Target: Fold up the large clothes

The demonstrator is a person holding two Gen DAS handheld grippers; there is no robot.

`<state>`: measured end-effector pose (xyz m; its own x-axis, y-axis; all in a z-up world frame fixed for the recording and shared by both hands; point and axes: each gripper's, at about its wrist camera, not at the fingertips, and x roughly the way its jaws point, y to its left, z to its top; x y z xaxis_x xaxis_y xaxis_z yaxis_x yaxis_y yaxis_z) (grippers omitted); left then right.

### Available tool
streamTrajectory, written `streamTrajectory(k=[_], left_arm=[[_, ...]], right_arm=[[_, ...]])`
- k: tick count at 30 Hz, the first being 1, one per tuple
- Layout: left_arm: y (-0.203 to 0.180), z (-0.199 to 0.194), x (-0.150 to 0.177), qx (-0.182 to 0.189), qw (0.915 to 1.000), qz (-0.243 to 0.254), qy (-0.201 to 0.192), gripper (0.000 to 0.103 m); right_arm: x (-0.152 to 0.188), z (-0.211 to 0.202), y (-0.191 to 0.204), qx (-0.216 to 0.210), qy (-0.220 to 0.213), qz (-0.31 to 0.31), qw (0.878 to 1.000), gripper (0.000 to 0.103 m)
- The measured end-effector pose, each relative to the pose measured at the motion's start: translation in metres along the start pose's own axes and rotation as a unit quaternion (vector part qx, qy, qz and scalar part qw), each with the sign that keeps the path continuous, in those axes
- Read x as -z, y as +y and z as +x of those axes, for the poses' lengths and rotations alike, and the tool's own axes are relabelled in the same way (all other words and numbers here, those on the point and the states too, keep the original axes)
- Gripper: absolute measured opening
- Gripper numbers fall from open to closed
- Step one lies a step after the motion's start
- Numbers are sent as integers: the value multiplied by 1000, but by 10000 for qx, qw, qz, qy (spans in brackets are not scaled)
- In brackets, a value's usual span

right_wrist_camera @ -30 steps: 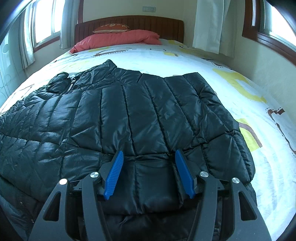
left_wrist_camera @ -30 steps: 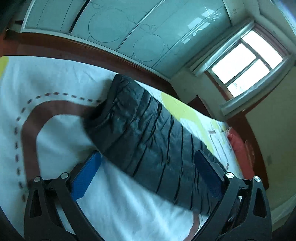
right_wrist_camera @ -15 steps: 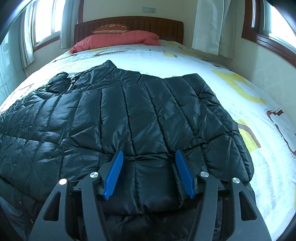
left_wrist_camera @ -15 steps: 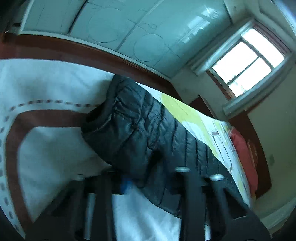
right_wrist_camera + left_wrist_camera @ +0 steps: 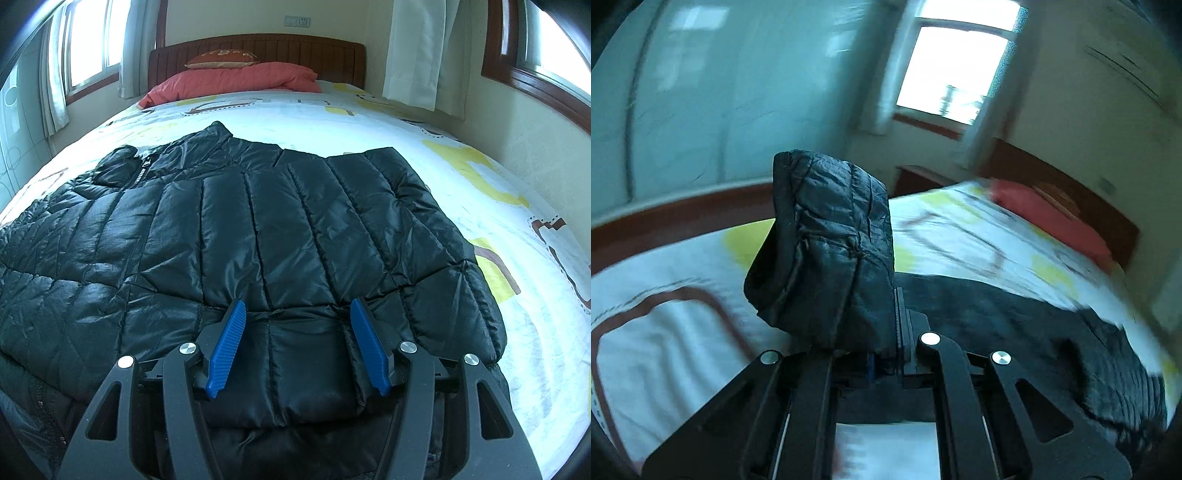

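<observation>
A black quilted puffer jacket lies spread on the bed, collar toward the headboard, one sleeve folded across its body. My left gripper is shut on the cuff end of the other sleeve, which stands lifted above the sheet in the left wrist view; the rest of the jacket lies behind it. My right gripper is open, its blue pads resting apart over the jacket's lower hem, holding nothing.
The bed has a white sheet with yellow and brown patterns. A red pillow and a wooden headboard are at the far end. Windows and curtains flank the bed. A pale wardrobe stands beyond the left side.
My left gripper has closed on the sleeve cuff and lifted it, swinging toward the headboard. The right gripper and the jacket body have stayed still.
</observation>
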<state>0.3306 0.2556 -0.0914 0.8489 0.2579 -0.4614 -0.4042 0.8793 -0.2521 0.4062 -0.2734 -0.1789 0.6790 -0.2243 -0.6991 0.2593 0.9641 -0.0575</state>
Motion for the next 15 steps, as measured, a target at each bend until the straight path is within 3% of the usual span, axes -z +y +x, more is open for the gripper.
streamTrajectory(k=[6,12,15], left_arm=[[-131,-10,27,723,9905,1164,103,7],[-231,-8,73,1166,9719,2009,390,7],[-263,-1,95,1315,9631,2290,527,7]], right_arm=[[0,0,0,11,-3,4,10000,59],[0,0,-2,-5,-6,26,10000,59],[1,0,-1,-7,-9,35,10000,59]])
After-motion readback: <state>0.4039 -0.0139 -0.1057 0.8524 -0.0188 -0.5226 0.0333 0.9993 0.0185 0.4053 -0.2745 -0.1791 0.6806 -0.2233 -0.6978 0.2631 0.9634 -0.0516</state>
